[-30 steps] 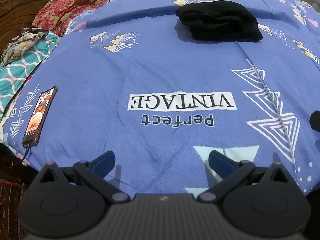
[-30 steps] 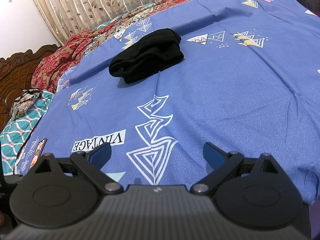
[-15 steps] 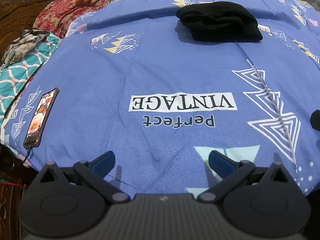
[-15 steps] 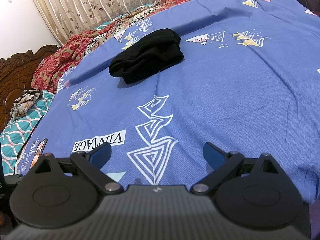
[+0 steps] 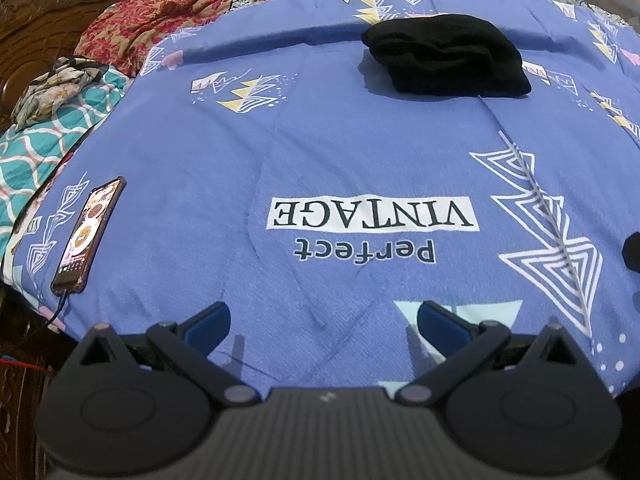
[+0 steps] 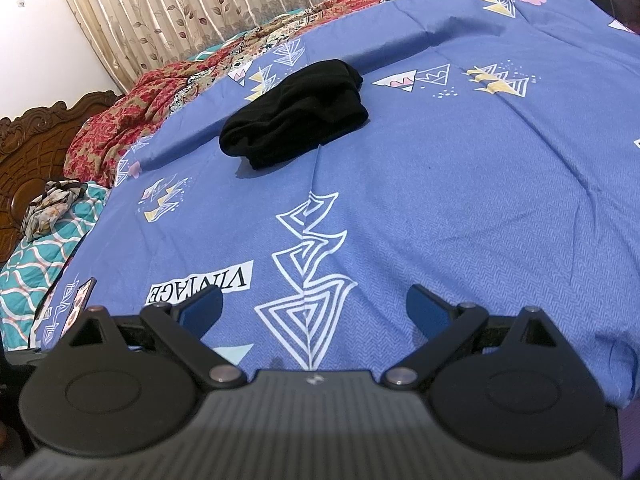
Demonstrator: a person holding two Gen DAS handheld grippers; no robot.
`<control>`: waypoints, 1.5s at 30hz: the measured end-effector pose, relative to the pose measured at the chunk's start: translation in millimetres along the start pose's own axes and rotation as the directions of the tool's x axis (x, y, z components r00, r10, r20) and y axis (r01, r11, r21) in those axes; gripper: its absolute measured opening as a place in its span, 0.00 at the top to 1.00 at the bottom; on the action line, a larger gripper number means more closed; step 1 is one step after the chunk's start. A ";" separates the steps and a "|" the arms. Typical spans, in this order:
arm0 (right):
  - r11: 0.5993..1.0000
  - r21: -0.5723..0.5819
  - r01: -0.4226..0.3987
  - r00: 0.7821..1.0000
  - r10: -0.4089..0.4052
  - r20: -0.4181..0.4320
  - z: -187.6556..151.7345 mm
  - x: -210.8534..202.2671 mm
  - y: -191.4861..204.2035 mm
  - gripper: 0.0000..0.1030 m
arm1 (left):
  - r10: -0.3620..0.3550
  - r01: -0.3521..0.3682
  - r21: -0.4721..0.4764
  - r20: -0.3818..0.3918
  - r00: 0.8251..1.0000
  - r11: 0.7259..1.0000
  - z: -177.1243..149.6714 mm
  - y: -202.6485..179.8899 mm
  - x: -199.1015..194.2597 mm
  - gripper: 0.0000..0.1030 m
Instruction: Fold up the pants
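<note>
Pants lie as a compact black bundle far up the bedspread, well apart from left gripper and right gripper, both spread wide and empty, so any regrasp should pinch stacked edges together.

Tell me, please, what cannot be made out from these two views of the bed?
- Black pants: both views show only a dark bundle; the layers and how neatly they are folded are lost in the dark cloth.
- Phone: screen too small to read in the left view; in the right view the gripper body covers most of it.
- Dark shape: cut off by the left view's right edge.

Bedspread open ahead; phone at left edge.
</note>
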State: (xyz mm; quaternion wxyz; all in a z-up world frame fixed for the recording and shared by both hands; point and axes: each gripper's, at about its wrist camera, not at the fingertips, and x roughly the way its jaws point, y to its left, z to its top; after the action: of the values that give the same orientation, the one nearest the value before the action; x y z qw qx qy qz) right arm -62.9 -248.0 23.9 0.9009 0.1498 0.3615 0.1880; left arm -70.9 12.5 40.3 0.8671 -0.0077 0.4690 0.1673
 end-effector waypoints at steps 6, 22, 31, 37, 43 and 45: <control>1.000 0.000 0.000 1.000 0.000 0.000 0.0 0.0 -0.3 0.03 | -0.012 0.012 -0.014 0.000 1.000 1.000 0.3 2.3 -1.0 0.00; 1.000 -0.022 -0.001 1.000 0.001 0.023 5.2 -5.6 2.9 0.03 | -0.005 0.005 -0.006 -0.006 1.000 1.000 1.2 0.7 -0.2 0.00; 1.000 -0.026 0.000 0.999 0.001 0.032 6.5 -5.5 3.7 0.03 | -0.006 0.006 -0.002 -0.008 1.000 1.000 2.1 0.2 0.2 0.00; 1.000 -0.026 0.000 0.999 0.001 0.032 6.1 -5.8 3.5 0.03 | -0.004 0.004 -0.001 -0.013 1.000 1.000 1.9 -0.2 1.1 0.00; 1.000 -0.021 -0.001 1.000 0.002 0.030 4.7 -4.7 2.0 0.03 | -0.001 0.001 0.003 -0.013 1.000 1.000 1.1 -0.2 1.9 0.00; 1.000 -0.022 -0.001 1.000 0.001 0.031 4.8 -4.8 2.0 0.03 | 0.000 0.000 0.002 -0.013 1.000 1.000 1.3 -0.2 2.0 0.00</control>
State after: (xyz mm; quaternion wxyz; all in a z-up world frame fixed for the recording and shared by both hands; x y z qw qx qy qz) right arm -63.2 -249.0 30.9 0.9078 0.1432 0.3453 0.1900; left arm -68.7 13.1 39.4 0.8641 -0.0078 0.4749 0.1666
